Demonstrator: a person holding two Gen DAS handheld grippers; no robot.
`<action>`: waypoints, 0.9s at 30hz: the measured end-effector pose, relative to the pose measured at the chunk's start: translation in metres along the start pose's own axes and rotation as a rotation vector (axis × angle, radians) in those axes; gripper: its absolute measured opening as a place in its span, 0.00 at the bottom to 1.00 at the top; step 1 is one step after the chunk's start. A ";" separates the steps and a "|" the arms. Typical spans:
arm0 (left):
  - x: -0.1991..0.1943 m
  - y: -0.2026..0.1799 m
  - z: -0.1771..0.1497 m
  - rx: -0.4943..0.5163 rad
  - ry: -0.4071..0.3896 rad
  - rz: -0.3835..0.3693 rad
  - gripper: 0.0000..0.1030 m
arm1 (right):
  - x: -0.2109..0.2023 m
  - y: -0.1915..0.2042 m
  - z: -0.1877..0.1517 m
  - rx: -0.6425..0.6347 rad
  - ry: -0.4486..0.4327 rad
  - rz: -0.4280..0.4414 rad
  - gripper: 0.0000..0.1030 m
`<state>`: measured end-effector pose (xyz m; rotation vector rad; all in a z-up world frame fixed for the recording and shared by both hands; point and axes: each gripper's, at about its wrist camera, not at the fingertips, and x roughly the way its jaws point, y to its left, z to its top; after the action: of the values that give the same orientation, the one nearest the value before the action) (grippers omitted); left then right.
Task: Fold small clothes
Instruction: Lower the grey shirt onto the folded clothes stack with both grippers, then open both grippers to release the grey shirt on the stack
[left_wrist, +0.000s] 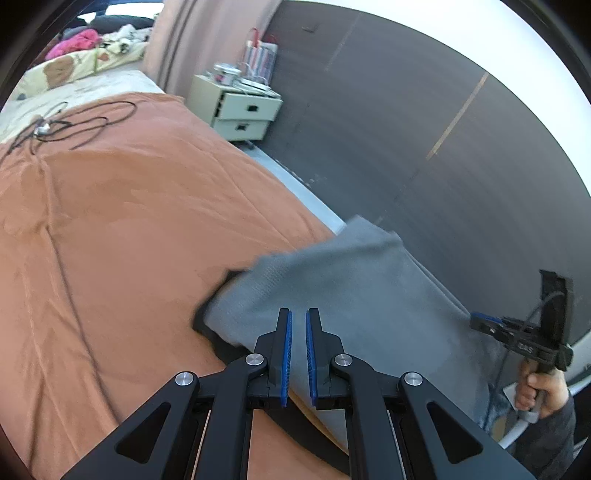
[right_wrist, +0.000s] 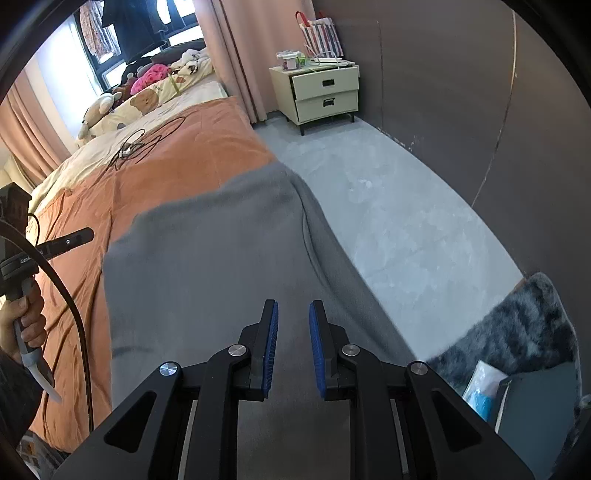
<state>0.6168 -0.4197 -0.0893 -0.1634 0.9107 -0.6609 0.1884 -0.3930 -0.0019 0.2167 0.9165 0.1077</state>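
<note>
the grey garment (right_wrist: 207, 266) lay at the orange bed's (left_wrist: 110, 221) edge w/ both grippers, left (left_wrist: 298, 325) & right (right_wrist: 291, 317), over it, jaws narrow & empty; best to pinch both corners evenly b4 folding.

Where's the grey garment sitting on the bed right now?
The grey garment lies on the orange bedcover along the bed's floor-side edge, its right side draping toward the grey floor. In the left wrist view it sits just ahead of the left hand-held gripper.
</note>
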 end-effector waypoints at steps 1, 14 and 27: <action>0.002 -0.005 -0.004 0.004 0.011 -0.006 0.07 | 0.000 -0.002 0.001 0.002 -0.002 -0.009 0.14; 0.017 -0.028 -0.036 0.010 0.081 -0.024 0.07 | 0.022 -0.040 -0.005 0.189 -0.038 -0.130 0.10; 0.010 -0.049 -0.060 0.016 0.107 -0.029 0.07 | -0.017 -0.021 -0.060 0.092 -0.126 -0.028 0.13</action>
<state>0.5521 -0.4560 -0.1141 -0.1281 1.0066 -0.7084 0.1300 -0.4086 -0.0290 0.2926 0.7990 0.0261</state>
